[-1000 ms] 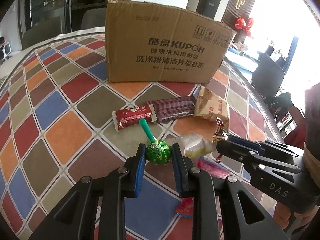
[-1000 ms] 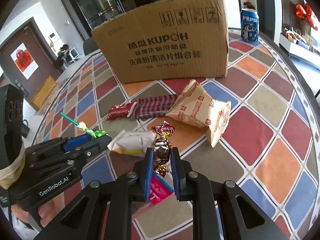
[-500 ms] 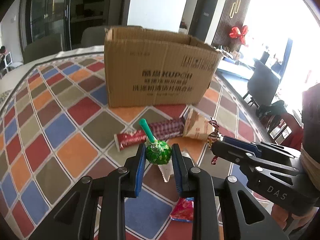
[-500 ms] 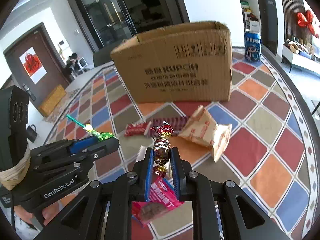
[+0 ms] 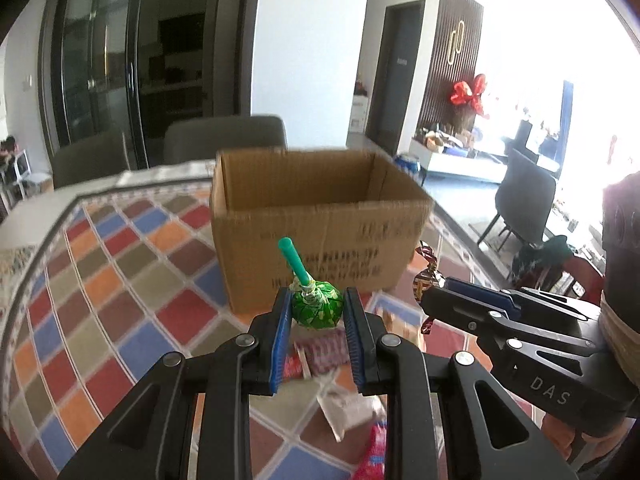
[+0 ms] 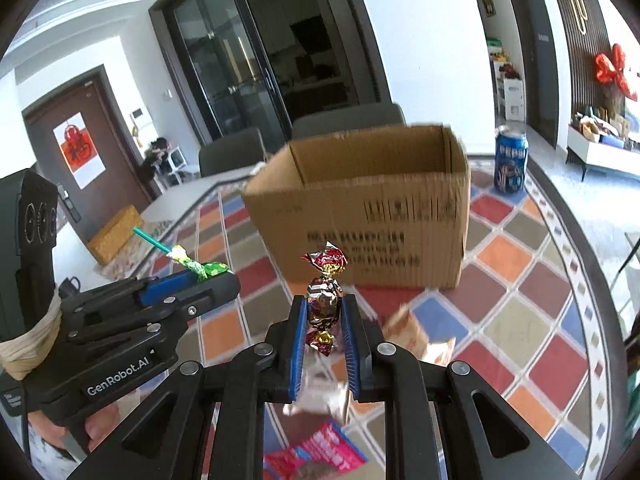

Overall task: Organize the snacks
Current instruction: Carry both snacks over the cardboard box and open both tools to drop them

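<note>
Ahead of both, the open box [image 5: 320, 216]; left hand-held gripper [image 5: 317, 308] clamps a lollipop [image 5: 316, 308], right hand-held gripper [image 6: 323, 312] a candy [image 6: 323, 304].

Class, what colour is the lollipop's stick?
Teal green; the lollipop's stick shows best in the left wrist view.

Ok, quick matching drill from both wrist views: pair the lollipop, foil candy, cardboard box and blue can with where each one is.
1 green lollipop
2 foil-wrapped candy
3 cardboard box
4 blue can

A on the table, top open
B in the right gripper
C beside the box
D in the left gripper

Pairs: 1-D, 2-B, 3-A, 4-C
</note>
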Available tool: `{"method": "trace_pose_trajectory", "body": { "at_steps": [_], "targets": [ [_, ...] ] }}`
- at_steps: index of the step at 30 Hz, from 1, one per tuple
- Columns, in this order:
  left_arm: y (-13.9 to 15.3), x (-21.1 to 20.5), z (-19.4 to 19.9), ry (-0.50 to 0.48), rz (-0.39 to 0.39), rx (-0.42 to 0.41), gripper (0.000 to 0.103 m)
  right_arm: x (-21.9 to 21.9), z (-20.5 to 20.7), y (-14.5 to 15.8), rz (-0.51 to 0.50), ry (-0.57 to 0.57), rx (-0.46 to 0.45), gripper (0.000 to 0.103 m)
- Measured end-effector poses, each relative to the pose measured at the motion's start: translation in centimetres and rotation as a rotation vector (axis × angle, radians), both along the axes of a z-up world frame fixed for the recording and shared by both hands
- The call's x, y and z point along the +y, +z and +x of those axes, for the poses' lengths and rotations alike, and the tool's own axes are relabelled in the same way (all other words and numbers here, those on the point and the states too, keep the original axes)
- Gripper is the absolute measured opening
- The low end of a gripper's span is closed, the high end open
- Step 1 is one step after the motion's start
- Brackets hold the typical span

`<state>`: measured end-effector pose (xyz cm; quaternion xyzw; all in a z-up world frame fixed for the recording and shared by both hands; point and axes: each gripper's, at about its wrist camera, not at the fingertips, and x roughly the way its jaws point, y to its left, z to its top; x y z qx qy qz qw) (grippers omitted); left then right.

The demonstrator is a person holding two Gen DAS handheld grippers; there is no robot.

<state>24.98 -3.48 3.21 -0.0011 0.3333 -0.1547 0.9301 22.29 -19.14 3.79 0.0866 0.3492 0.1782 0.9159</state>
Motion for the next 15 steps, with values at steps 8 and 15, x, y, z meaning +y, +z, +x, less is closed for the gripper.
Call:
{"method": "trace_pose_trajectory", "body": {
  "at_steps": [8,15],
  "targets": [
    [3.0,0.3,3.5,0.031,-0.007,-0.063,0.026,0.0,3.5,3.5,-0.004,-0.010,-0.067,0.019],
    [4.4,0.3,7.0,0.039,-0.007,-0.066,0.026,0.1,6.5,5.9,-0.019,-0.019,-0.109,0.019]
  ]
}}
